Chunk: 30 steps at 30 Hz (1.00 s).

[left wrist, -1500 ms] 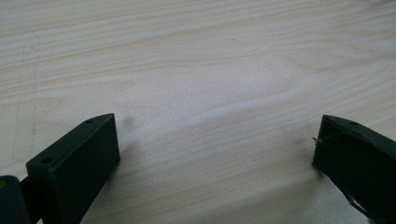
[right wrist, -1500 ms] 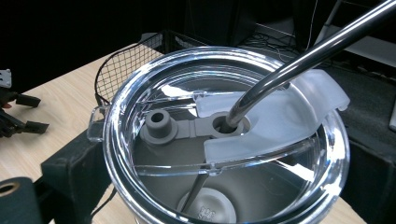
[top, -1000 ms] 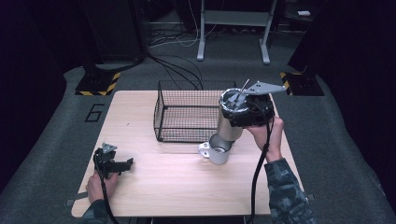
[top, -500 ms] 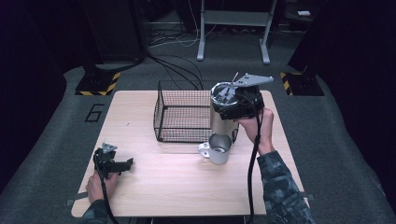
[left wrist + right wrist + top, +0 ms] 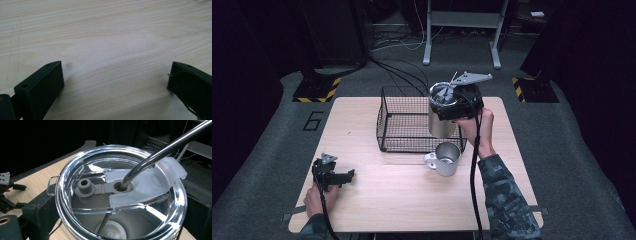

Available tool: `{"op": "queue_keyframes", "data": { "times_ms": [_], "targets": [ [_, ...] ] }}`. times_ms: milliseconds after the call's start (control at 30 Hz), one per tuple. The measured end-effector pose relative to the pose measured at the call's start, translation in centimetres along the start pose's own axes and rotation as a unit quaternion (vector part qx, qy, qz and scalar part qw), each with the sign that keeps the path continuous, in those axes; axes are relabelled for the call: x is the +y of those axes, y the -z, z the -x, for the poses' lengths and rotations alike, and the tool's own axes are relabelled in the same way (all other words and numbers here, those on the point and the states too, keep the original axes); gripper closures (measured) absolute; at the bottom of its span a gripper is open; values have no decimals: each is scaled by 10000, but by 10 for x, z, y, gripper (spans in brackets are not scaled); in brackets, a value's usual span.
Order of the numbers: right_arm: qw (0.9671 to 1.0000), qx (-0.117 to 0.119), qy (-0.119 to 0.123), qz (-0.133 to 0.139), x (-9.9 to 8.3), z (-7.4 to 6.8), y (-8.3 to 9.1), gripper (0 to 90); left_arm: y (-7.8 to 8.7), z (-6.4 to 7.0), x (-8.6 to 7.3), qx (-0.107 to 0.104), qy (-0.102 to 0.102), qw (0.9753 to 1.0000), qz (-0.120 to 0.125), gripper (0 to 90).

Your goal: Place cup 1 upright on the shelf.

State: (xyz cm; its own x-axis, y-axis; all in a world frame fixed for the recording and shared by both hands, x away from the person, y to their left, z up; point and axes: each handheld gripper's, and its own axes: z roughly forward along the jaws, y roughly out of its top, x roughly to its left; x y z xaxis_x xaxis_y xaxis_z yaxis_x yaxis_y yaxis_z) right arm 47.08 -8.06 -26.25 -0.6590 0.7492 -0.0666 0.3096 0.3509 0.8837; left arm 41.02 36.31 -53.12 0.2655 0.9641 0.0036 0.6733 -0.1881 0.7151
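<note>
My right gripper is shut on a steel tumbler and holds it upright in the air at the right end of the black wire basket. In the right gripper view, the tumbler's clear lid sits between the jaws of my right gripper, and a metal straw sticks out through it. A metal mug stands on the table just in front of the basket. My left gripper rests near the table's front left. My left gripper is open over bare wood.
The wooden table has free room in its front middle and at the left of the basket. Dark floor, cables and a metal stand leg lie beyond the far edge. My right hand's cable trails down along the sleeve.
My right gripper has carried the tumbler up and to the left, toward the basket. The mug and my left gripper have stayed where they were.
</note>
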Motion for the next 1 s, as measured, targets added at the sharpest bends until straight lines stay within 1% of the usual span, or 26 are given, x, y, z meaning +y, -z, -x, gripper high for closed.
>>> {"op": "queue_keyframes", "data": {
  "times_ms": [67,233,533,600,633,733,800,833,1000],
  "targets": [
    [10000,22,-35,-2,1,0,-4,36,0,0,0,1,1,10000,0,3],
    [10000,26,4,-45,5,0,-17,36,0,0,0,1,-5,10000,-1,2],
    [10000,44,-32,-65,12,-2,-36,36,0,0,0,3,-1,10000,-2,3],
    [10000,47,-44,-58,13,-2,-40,36,0,1,0,-14,48,10000,5,3],
    [9999,56,-60,-73,14,-2,-42,36,0,0,0,3,-7,10000,-3,3],
    [9999,61,-78,-77,15,-1,-49,36,0,0,0,1,-6,10000,-3,3],
    [10000,56,-32,-54,16,0,-53,36,0,0,0,1,-6,10000,-4,3],
    [9999,47,-123,-108,16,-1,-55,35,0,0,0,4,-5,10000,-1,3],
    [9997,32,-200,-155,15,2,-65,36,0,0,0,4,-7,10000,-2,3]
  ]
}}
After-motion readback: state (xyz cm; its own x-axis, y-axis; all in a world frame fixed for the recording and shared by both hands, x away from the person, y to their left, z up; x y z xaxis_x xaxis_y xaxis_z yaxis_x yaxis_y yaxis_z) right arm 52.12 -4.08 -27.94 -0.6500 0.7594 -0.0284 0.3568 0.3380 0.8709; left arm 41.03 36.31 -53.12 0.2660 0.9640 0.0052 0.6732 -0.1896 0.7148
